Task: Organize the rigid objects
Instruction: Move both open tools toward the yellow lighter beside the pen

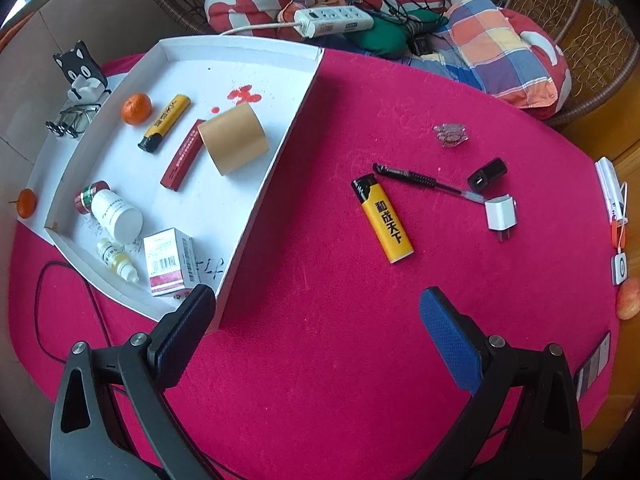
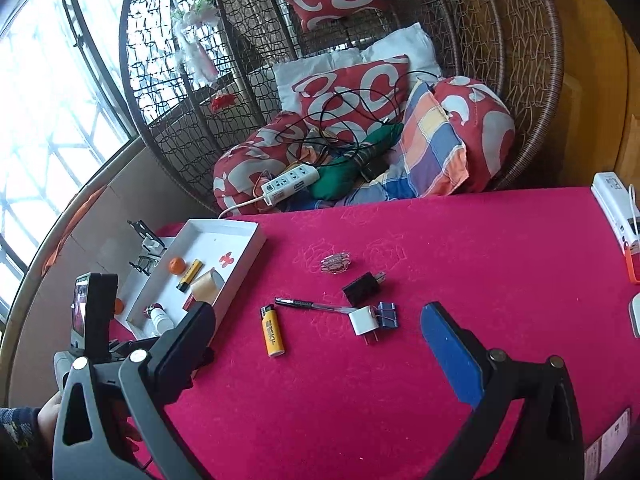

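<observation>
On the pink cloth lie a yellow lighter (image 1: 383, 220) (image 2: 272, 332), a black pen (image 1: 416, 179) (image 2: 310, 304), a black plug (image 1: 487, 174) (image 2: 362, 288), a white plug (image 1: 501, 214) (image 2: 363, 321) and a blue binder clip (image 2: 387, 314). The white tray (image 1: 276, 160) (image 2: 240, 276) at the left holds a second lighter (image 1: 165, 122), a tape roll (image 1: 233, 138), a red box (image 1: 182, 156), a pill bottle (image 1: 116, 212), a dropper bottle (image 1: 118, 266), a carton (image 1: 170, 261) and an orange (image 1: 137, 109). My left gripper (image 1: 316, 332) and right gripper (image 2: 320, 340) hover open and empty, near the table's front.
A small shiny trinket (image 1: 451, 134) (image 2: 335, 263) lies further back on the cloth. Glasses (image 1: 72, 120) and a cat-shaped holder (image 1: 80, 68) stand left of the tray. A wicker chair (image 2: 520, 60) with cushions and a power strip (image 2: 290, 182) is behind the table. White devices (image 2: 614, 208) sit at the right edge.
</observation>
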`<state>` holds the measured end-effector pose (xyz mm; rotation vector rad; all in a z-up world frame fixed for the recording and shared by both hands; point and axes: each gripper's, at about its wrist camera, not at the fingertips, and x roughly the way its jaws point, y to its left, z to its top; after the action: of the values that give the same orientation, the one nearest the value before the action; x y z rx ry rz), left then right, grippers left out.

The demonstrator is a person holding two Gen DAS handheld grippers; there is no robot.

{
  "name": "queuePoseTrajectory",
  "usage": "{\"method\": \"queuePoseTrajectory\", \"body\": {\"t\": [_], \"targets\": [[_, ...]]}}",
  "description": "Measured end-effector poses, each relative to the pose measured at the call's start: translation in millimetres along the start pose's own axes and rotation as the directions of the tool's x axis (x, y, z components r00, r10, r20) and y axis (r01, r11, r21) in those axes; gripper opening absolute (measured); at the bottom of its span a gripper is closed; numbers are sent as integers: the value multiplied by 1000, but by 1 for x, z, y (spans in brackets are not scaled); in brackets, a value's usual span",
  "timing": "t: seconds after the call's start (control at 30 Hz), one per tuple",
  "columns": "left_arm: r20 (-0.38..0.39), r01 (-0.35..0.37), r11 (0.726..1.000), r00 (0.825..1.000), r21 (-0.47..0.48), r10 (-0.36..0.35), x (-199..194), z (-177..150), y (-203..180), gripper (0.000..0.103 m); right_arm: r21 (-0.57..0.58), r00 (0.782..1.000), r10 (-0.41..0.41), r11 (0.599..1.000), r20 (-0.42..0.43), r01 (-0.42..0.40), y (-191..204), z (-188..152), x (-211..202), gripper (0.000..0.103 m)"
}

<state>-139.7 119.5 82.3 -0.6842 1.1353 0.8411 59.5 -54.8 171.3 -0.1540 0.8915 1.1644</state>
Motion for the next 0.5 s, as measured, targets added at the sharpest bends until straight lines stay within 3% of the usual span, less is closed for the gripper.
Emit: {"method": "queuePoseTrajectory", "body": {"t": [0.27,0.5], "targets": [[-58,-8,1000,998,20,10,33,5,-13,103,76,997,-70,995,-19,71,-33,-6,-7,103],[-62,-30,998,997,64,34,66,39,-51,103,71,987,-111,990,-120,120,-43,-28,2,103]]}}
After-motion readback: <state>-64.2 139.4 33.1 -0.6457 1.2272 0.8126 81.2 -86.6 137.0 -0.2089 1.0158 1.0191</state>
